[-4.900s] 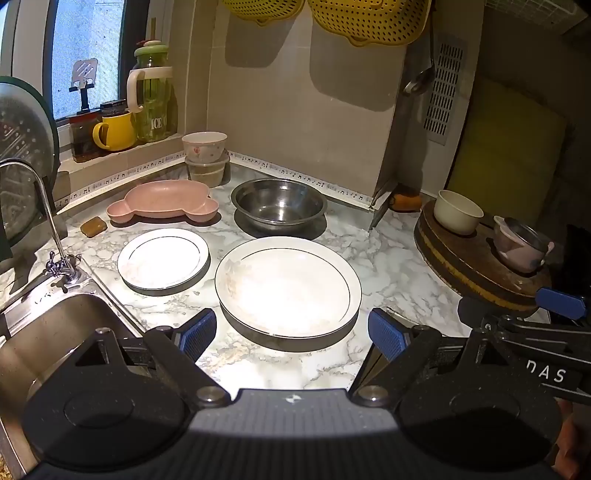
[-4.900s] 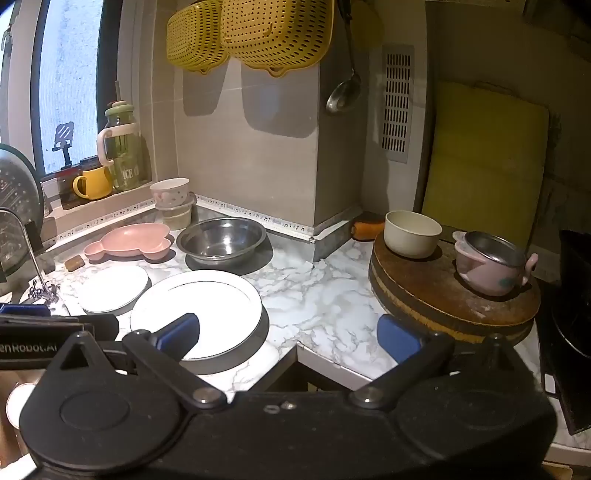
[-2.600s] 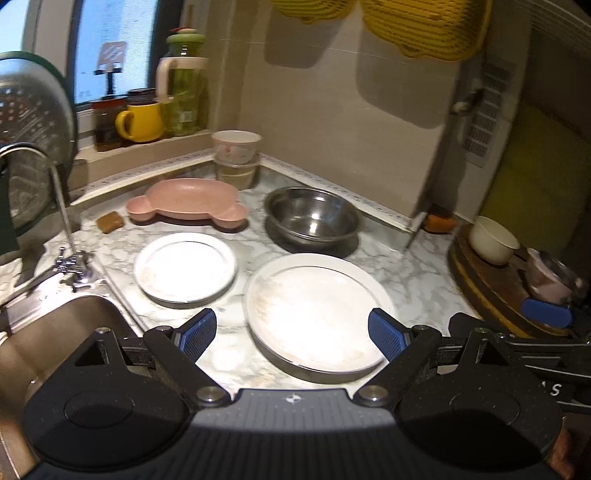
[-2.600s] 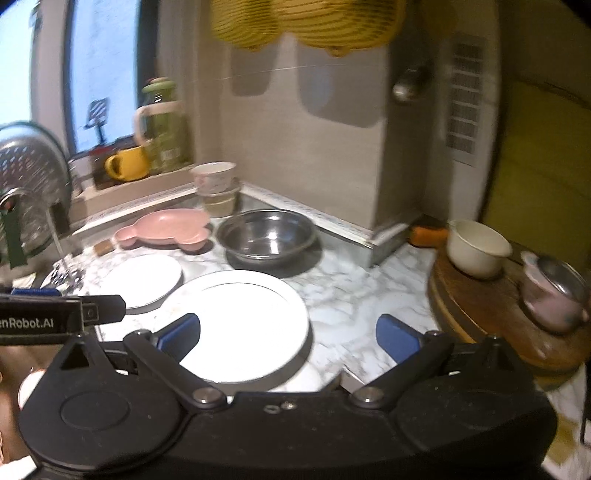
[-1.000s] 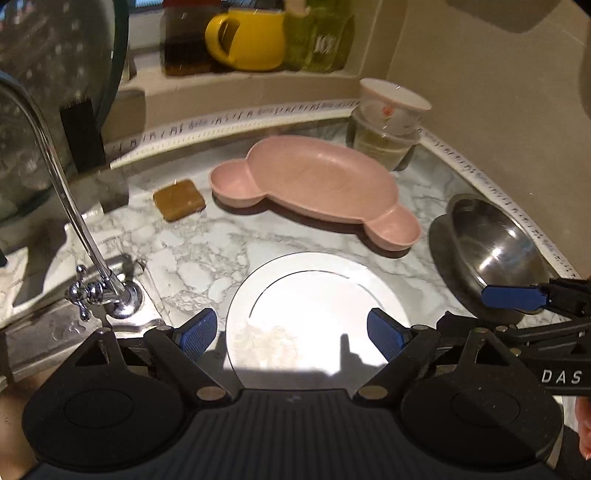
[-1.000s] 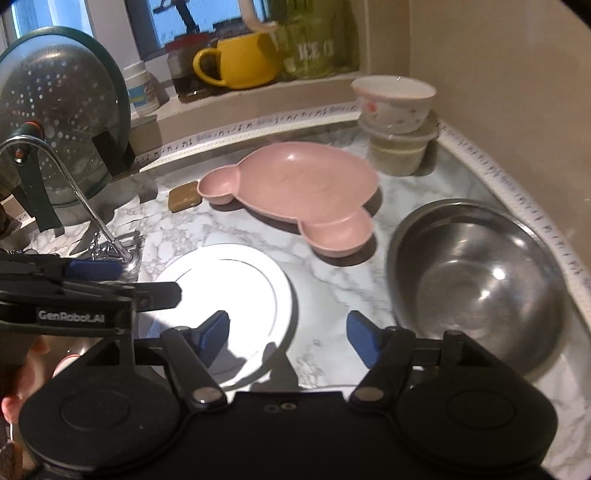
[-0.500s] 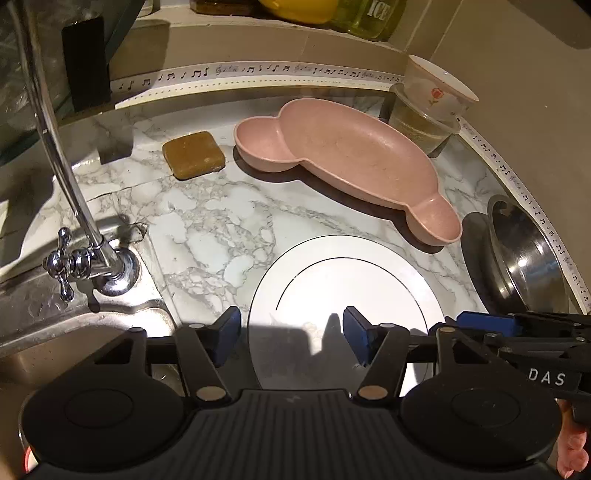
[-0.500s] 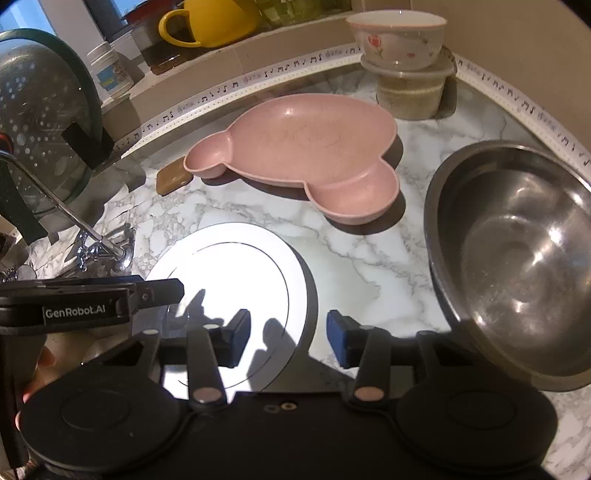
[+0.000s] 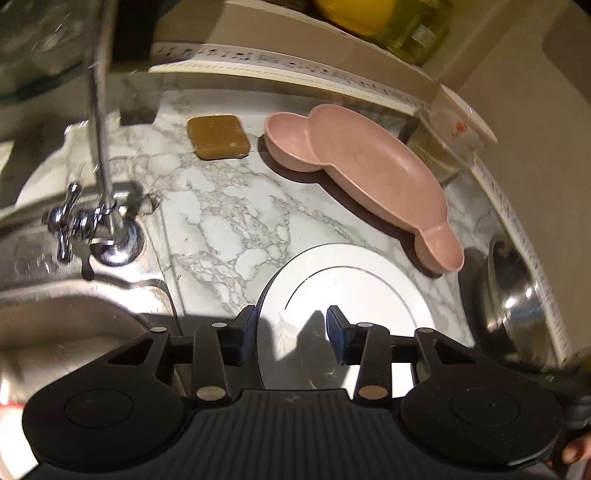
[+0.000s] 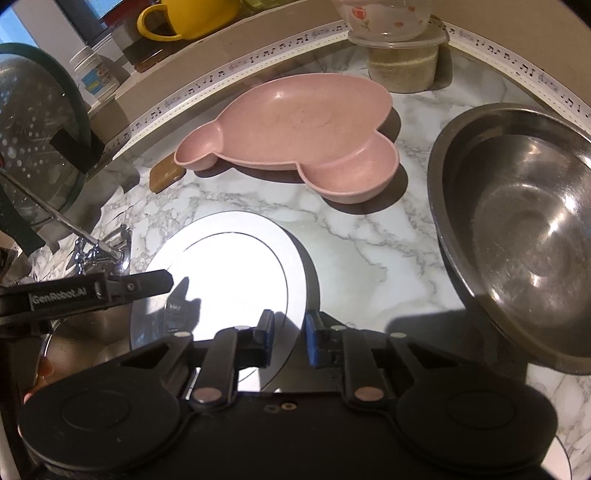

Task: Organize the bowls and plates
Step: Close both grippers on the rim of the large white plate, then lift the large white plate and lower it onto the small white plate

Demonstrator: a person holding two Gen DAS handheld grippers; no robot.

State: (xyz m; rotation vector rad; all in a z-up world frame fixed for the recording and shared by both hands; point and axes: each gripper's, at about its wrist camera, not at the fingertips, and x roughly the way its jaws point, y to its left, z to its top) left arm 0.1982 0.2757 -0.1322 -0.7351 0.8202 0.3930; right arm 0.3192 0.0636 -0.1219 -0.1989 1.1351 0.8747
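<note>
1. While both grippers have closed in on the small white plate (image 10: 229, 258), nothing looks stacked yet: it lies flat on the marble counter (image 9: 221, 206), with the pink bear-shaped dish (image 10: 295, 136) behind it and the steel bowl (image 10: 524, 221) to its right, each apart from the others.
2. The left gripper (image 9: 291, 328) straddles the plate's left rim, one pad outside the edge and one over the plate; its jaws have just been closing and stand partly drawn in. Whether the pads press the rim I cannot tell from this angle.
3. The right gripper (image 10: 290, 334) sits at the plate's right rim with its jaws nearly together, also just closed inward; it seems to pinch the rim, though the contact itself is hidden under the fingers.
4. By my judgement the task has barely begun: this plate is not yet lifted, and the dish, the steel bowl and the flowered bowl (image 10: 384, 18) on the lidded container (image 10: 402, 62) are unsorted.
5. Room is tight on the left: the faucet (image 9: 96, 221) and the sink edge (image 9: 110, 288) lie just beside the plate. The brown soap bar (image 9: 218, 136) is well clear. The steel bowl's rim is near on the right, and straight up looks the freest way.
</note>
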